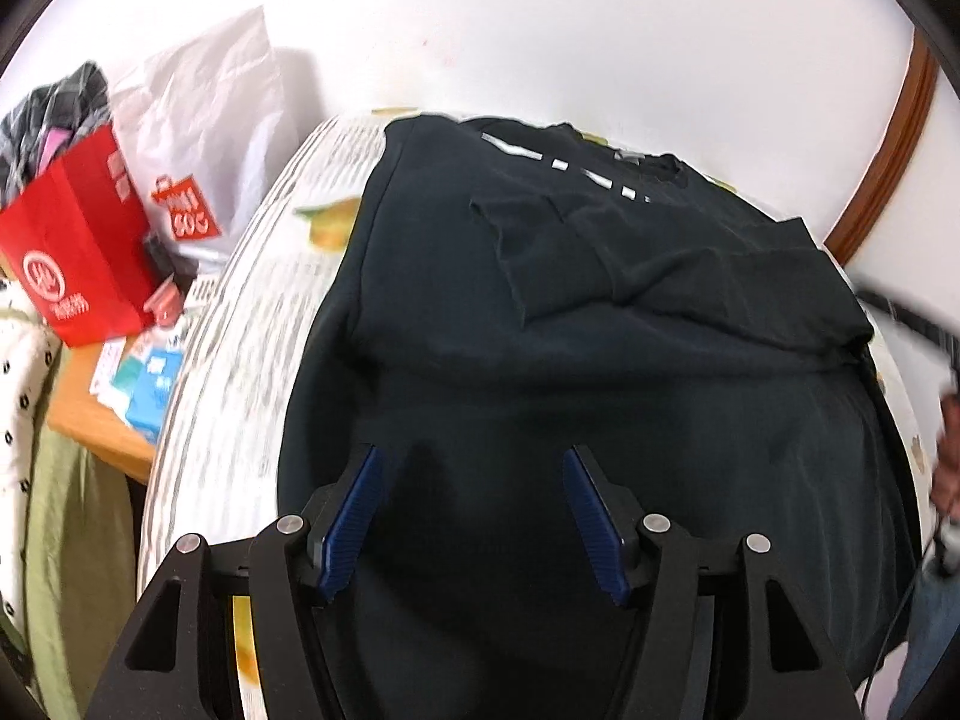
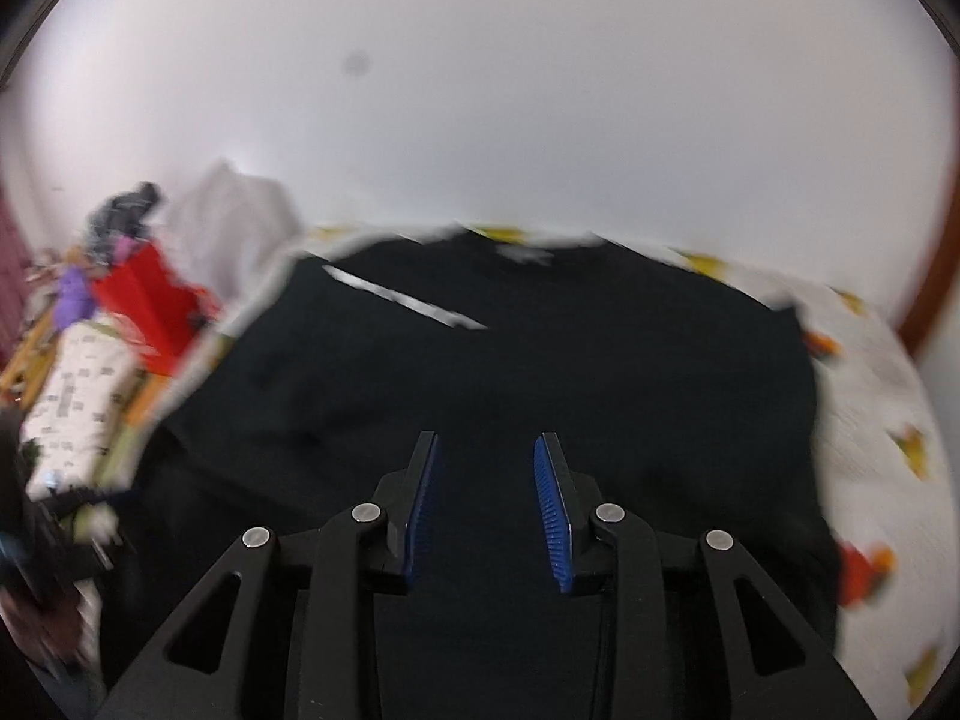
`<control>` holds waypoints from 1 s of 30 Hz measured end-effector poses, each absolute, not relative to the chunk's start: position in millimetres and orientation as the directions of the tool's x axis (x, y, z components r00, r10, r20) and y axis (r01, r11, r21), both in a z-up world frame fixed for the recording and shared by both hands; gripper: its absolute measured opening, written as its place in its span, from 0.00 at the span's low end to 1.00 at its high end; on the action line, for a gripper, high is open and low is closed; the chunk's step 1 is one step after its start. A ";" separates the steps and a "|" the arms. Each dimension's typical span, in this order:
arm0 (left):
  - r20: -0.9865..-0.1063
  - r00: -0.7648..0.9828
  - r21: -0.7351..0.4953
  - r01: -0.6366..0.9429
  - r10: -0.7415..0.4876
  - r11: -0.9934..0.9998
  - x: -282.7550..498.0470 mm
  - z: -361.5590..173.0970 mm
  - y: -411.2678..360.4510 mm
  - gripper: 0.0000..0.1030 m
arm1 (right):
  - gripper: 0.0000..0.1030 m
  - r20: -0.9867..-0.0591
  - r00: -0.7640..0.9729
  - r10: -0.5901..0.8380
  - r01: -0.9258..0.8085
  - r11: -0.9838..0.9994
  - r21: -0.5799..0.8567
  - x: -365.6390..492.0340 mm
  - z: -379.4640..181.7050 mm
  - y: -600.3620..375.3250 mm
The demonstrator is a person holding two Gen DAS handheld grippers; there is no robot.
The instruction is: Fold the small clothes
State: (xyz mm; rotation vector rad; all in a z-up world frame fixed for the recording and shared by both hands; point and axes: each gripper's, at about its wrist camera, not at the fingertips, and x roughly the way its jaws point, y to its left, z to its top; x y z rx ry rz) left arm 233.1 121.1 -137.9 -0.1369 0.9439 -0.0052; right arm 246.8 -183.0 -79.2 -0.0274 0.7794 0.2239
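Black tee (image 1: 600, 312) is spread across the patterned bed cover (image 1: 252, 312), collar toward the far edge by the wall, hem toward the near edge, so its long axis runs straight away from both claws. One sleeve looks already flipped in over the chest. Left gripper (image 1: 474, 516) hovers over the hem half, jaws well apart, nothing between them. Right gripper (image 2: 486, 504) hangs above the lower middle, jaws partly apart, empty too. I'd guess both go for the hem next.
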 end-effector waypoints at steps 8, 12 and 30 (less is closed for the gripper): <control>-0.794 0.606 -0.083 -0.027 -0.050 0.996 274.7 -123.8 100.7 0.57 | 0.31 -0.776 0.625 0.088 -0.068 0.996 0.057 233.7 -132.5 -257.5; -0.809 0.587 -0.027 -0.026 -0.007 0.999 292.5 -130.8 92.4 0.57 | 0.31 -0.760 0.643 0.096 -0.064 0.995 0.072 243.2 -142.1 -264.2; -0.796 0.589 0.169 0.002 0.135 0.986 334.5 -161.3 52.4 0.20 | 0.31 -0.727 0.685 0.049 0.008 0.997 0.075 267.6 -163.7 -271.8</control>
